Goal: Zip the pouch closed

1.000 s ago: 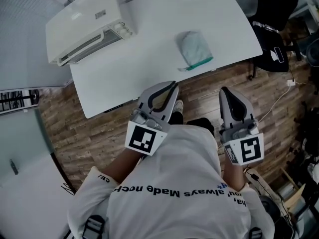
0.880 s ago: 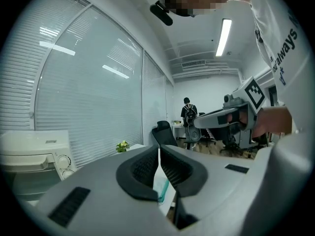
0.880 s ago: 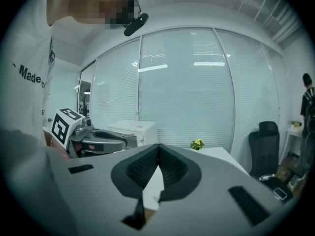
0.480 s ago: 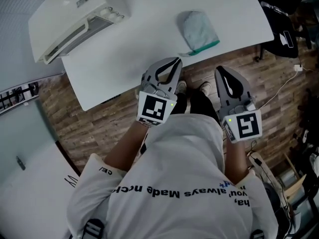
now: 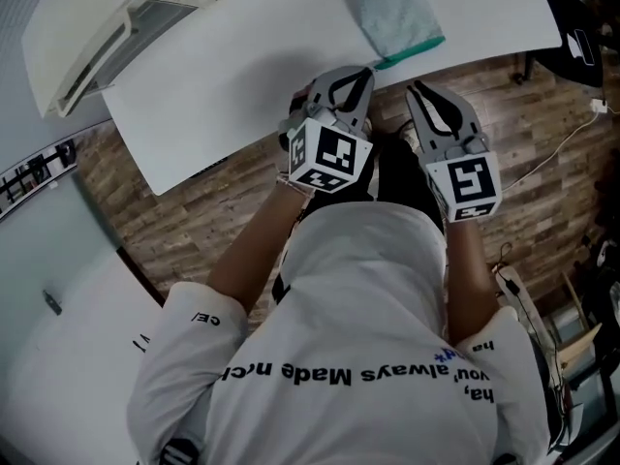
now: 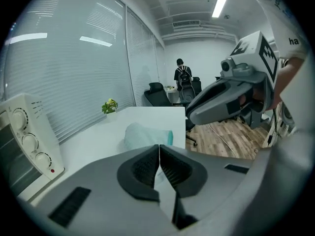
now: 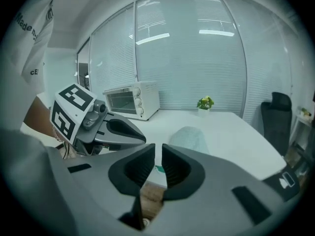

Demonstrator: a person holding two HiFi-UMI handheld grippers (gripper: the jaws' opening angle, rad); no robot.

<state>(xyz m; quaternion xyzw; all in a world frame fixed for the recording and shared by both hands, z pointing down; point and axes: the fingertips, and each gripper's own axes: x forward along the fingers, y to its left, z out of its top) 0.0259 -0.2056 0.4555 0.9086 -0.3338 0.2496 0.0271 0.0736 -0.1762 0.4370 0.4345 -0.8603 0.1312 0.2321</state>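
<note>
A pale teal pouch (image 5: 390, 15) with a green zip edge lies on the white table (image 5: 232, 76), close to its near edge. My left gripper (image 5: 365, 71) hovers at that edge, just short of the pouch's zip end, with its jaws shut on nothing. My right gripper (image 5: 415, 88) is beside it over the wooden floor, also shut and empty, with only a thin slit between the pads. In the left gripper view the pouch (image 6: 145, 133) lies just beyond the closed left gripper (image 6: 159, 149). The right gripper view shows the pouch (image 7: 189, 138) past the right gripper (image 7: 158, 152).
A white toaster oven (image 5: 102, 17) stands at the table's far left. A small potted plant (image 7: 204, 103) sits at the table's far end. Black office chairs (image 7: 275, 117) stand beyond the table, and a person (image 6: 183, 76) is far back in the room. Cables lie on the floor (image 5: 567, 148).
Both grippers have moved forward, from over the floor up to the table's near edge and the pouch. Both stay shut and empty.
</note>
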